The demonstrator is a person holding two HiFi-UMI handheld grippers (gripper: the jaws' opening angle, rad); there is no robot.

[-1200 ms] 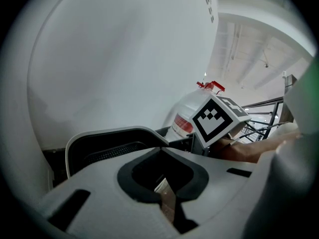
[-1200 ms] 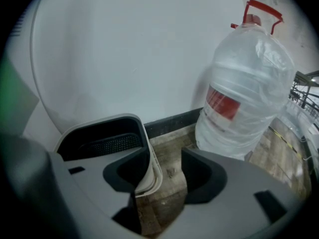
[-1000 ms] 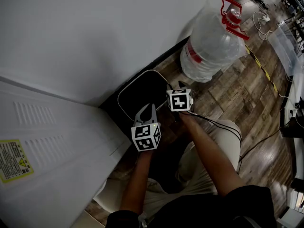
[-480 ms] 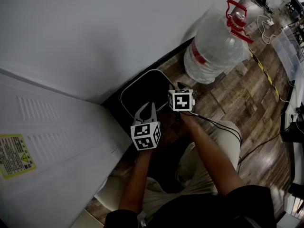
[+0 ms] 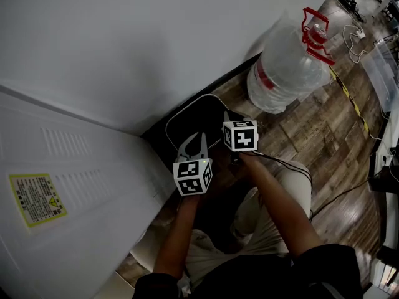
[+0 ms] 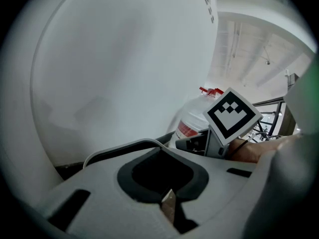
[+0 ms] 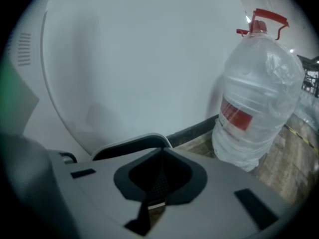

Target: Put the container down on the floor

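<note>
The container (image 5: 187, 120) is a dark bin with a pale rim, standing on the wooden floor against the wall; its rim also shows in the left gripper view (image 6: 124, 146) and the right gripper view (image 7: 134, 141). My left gripper (image 5: 202, 136) hovers over its near edge, jaws shut with nothing between them (image 6: 160, 151). My right gripper (image 5: 227, 114) hangs at the bin's right side. Its jaws have just been closing and now meet on nothing (image 7: 162, 151). Neither gripper touches the bin.
A large clear water bottle (image 5: 287, 73) with a red cap and handle stands to the right of the bin, also in the right gripper view (image 7: 254, 98). A white cabinet (image 5: 75, 185) with a yellow label fills the left. Cables lie on the floor at right.
Both grippers have lifted a little away from the bin. The right jaws have gone from open to shut. The bin stays where it stood.
</note>
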